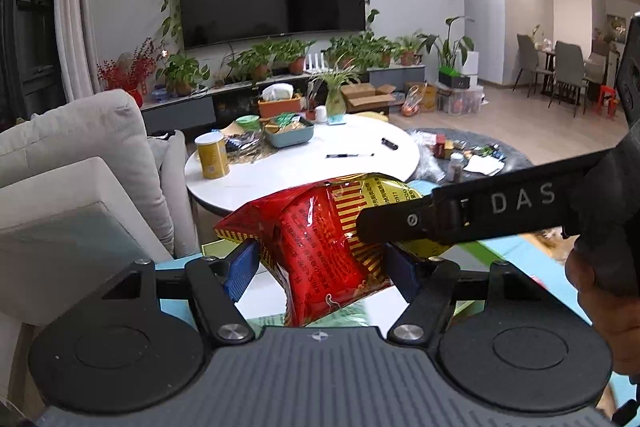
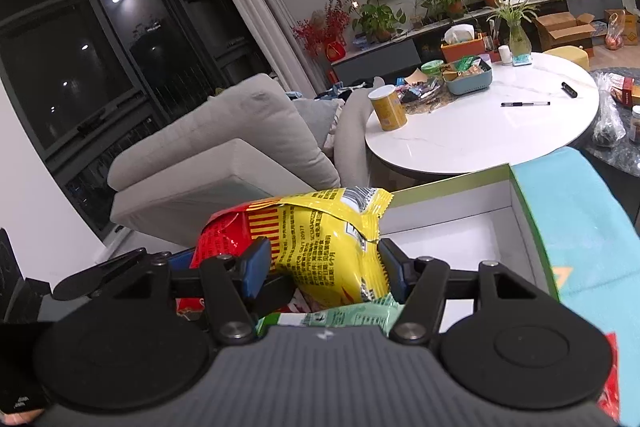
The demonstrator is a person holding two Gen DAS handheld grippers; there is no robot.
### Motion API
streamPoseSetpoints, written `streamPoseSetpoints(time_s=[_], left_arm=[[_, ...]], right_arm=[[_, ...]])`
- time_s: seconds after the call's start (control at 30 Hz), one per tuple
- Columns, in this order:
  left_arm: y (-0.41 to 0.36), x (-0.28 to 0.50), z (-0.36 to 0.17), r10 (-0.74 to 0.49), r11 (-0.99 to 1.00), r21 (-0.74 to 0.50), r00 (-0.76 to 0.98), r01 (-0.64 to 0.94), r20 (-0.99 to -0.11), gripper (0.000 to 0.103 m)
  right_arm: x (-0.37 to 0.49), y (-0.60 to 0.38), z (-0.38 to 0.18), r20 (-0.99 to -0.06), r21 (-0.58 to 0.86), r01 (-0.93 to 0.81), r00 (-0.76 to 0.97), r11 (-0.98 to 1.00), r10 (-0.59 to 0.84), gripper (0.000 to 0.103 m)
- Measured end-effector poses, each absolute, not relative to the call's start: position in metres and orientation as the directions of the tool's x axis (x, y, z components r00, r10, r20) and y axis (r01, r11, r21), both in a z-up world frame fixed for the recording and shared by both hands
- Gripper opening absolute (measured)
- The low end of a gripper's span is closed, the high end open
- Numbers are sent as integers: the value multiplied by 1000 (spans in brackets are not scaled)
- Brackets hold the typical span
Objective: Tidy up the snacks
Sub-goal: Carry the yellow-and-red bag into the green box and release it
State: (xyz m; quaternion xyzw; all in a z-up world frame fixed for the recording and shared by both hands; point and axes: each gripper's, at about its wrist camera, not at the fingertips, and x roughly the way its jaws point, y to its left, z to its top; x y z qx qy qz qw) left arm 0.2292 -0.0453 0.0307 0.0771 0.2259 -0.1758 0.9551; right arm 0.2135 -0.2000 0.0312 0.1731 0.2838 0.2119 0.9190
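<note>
Red-and-yellow crinkled foil snack bag hangs in the air between both claws, above an open white-lined cardboard box with a green rim. The left claw is clenched on the bag's red end, its blue pads pressing either side. The right claw grips the yellow end of the same bag, and its black arm crosses the left view from the right. A pale green packet lies just under the bag, near the right claw. Farther off, a round white marble bench carries a yellow cylindrical canister, a teal plastic tray of snacks and a black pen.
</note>
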Motion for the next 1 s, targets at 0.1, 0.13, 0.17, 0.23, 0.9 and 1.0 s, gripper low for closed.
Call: streamPoseSetpoints(time_s=[0.1,0.13,0.17,0.23,0.9,1.0], left_arm=[[-45,245,20,-292,929,67,830,365,-476,66],[-45,250,16,-290,930,64,827,363,-483,66],[-44,255,13,-289,930,61,824,362,-487,66],[-43,263,7,-287,930,61,820,362,-494,66],[-25,294,-22,-171,964,81,821,254,-545,79],[-23,284,-13,-163,969,73,835,235,-525,80]], right_arm=[[227,-196,21,-470,428,-282,742,859,478,51],[232,-196,18,-478,434,-277,736,857,480,51],[237,-196,15,-485,442,-271,729,855,482,51],[246,-197,9,-496,454,-265,718,851,488,51],[275,-203,-22,-526,490,-174,722,854,449,59],[262,-202,-12,-515,474,-196,729,858,451,59]])
